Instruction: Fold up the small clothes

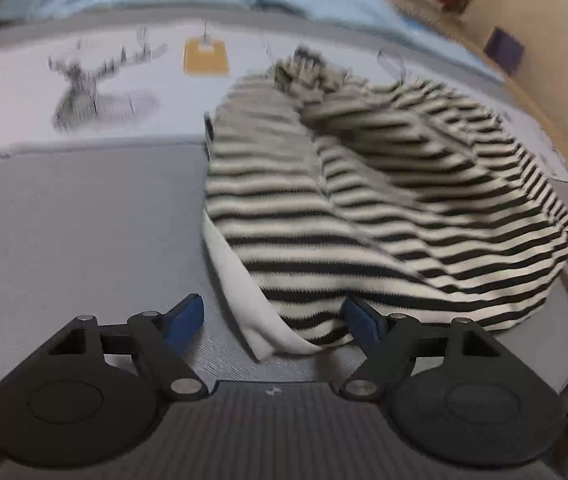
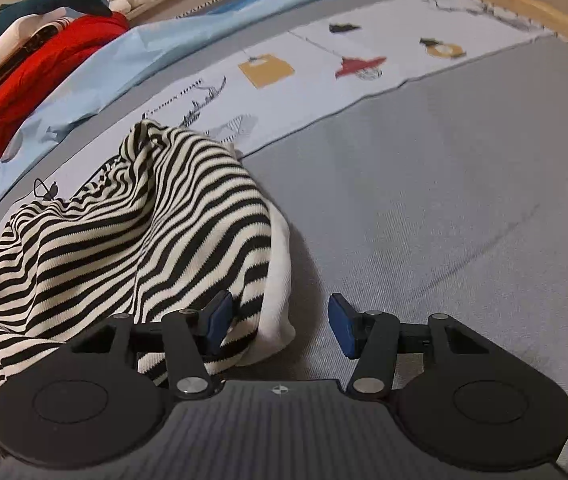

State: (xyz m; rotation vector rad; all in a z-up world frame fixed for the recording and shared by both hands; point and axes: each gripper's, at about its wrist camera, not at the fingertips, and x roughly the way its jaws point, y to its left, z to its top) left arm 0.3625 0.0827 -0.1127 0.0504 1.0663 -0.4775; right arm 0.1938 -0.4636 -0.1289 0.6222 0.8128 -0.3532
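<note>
A black-and-white striped knit garment (image 1: 384,208) with a plain white hem lies crumpled on the grey bed cover. My left gripper (image 1: 274,320) is open, and the garment's white lower edge (image 1: 244,296) lies between its blue pads. In the right wrist view the same garment (image 2: 132,236) lies at the left. My right gripper (image 2: 280,324) is open, its left pad (image 2: 218,316) resting against the striped fabric, its right pad (image 2: 342,324) over bare cover. The white hem corner (image 2: 280,280) lies just ahead of the jaws.
A pale printed cloth panel (image 2: 324,68) with a deer (image 1: 84,84) and an orange square runs across the bed. A light blue sheet (image 2: 96,76) lies behind it. A red garment (image 2: 44,76) and a stuffed shark (image 2: 56,4) are stacked at the far left. A wooden rim (image 2: 524,4) bounds the bed.
</note>
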